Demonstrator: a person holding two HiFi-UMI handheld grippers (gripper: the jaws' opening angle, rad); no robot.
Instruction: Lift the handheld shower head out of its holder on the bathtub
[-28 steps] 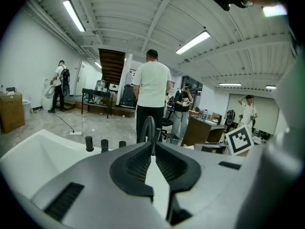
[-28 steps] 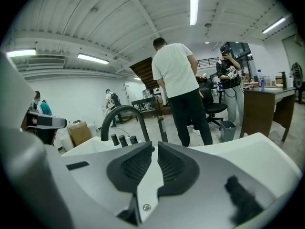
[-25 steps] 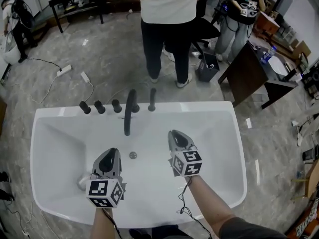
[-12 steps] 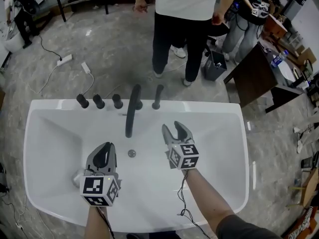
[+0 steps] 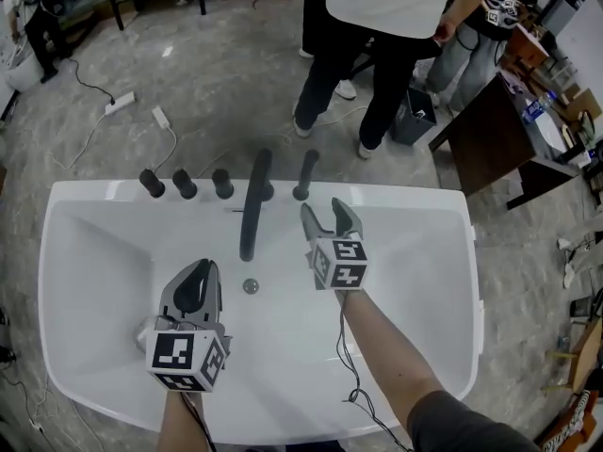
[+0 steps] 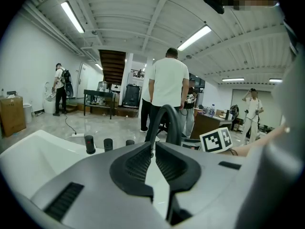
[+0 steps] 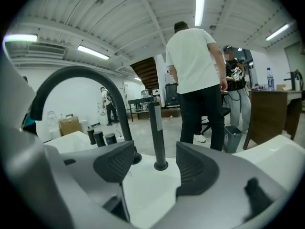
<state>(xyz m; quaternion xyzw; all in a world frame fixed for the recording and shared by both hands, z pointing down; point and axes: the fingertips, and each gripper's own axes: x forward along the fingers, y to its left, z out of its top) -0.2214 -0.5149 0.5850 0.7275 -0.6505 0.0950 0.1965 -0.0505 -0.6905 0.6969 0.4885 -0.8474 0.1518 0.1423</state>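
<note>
The handheld shower head (image 5: 304,174) stands upright in its holder on the far rim of the bathtub (image 5: 405,201), just right of the spout (image 5: 252,210). Your right gripper (image 5: 323,213) faces it from just short, its fingers just released wide with nothing between them. Your left gripper (image 5: 200,273) hangs nearer, its fingers clenched on nothing.

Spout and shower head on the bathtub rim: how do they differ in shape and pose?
The spout curves in an arch and reaches over the bathtub; the shower head is a straight rod standing upright. The spout is longer than the shower head. Both are black and sit side by side on the far rim.
</note>
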